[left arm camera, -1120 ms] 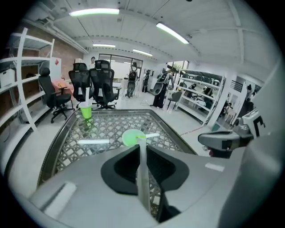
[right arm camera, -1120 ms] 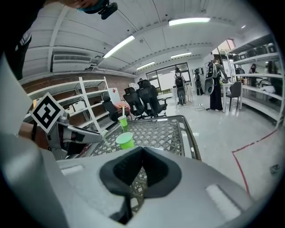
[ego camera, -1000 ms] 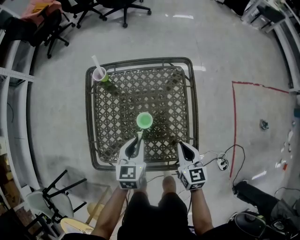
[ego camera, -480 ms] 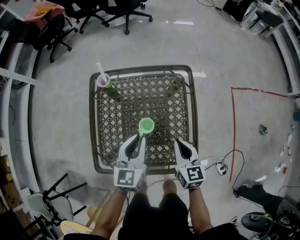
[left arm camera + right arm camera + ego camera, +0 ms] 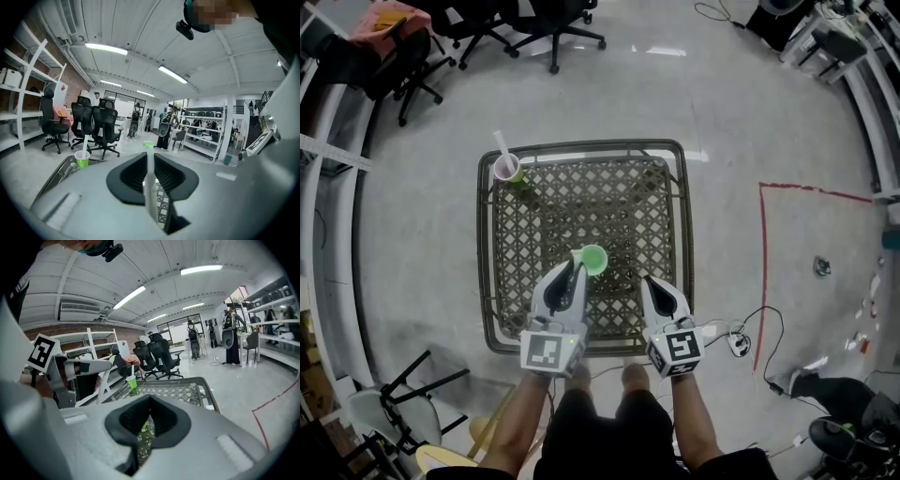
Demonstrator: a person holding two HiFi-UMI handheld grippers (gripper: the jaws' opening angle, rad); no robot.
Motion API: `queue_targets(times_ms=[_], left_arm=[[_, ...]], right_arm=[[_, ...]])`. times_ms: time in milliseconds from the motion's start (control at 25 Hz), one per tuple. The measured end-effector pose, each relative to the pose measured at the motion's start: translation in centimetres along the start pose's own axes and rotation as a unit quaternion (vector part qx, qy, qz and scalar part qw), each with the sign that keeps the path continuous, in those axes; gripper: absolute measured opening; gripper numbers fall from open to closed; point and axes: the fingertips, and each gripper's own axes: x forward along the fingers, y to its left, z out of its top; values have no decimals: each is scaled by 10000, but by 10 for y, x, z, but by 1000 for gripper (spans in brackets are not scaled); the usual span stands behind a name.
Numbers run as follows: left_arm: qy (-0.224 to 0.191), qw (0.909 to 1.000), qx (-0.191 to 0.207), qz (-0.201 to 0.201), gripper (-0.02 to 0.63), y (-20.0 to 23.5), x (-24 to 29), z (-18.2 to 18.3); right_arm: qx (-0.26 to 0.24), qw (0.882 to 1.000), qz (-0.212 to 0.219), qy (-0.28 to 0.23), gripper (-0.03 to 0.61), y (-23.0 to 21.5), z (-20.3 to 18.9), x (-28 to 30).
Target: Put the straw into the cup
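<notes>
The left gripper [image 5: 573,272] pinches a thin white plastic straw [image 5: 149,190] between its jaws; the straw runs lengthwise between the pads and projects past the jaw tips. The round green plastic cup [image 5: 593,260] stands near the centre of the square woven wicker table with a dark metal frame [image 5: 685,234]. The straw's free end lies at the cup's near-left rim; whether it is inside the cup cannot be determined. The right gripper [image 5: 646,281] hangs over the table's near edge, to the right of the cup and apart from it. Its jaws are pressed together with nothing between them. A second green cup holding a white straw [image 5: 506,170] stands at the table's far left corner.
</notes>
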Motion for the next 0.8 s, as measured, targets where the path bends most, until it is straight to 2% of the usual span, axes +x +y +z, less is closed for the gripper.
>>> queue_targets(times_ms=[800], left_arm=[[-431,9988,-162,-134,53,9,49,-11]], right_arm=[[60,10000,-55,51,3,-16,-14,39]])
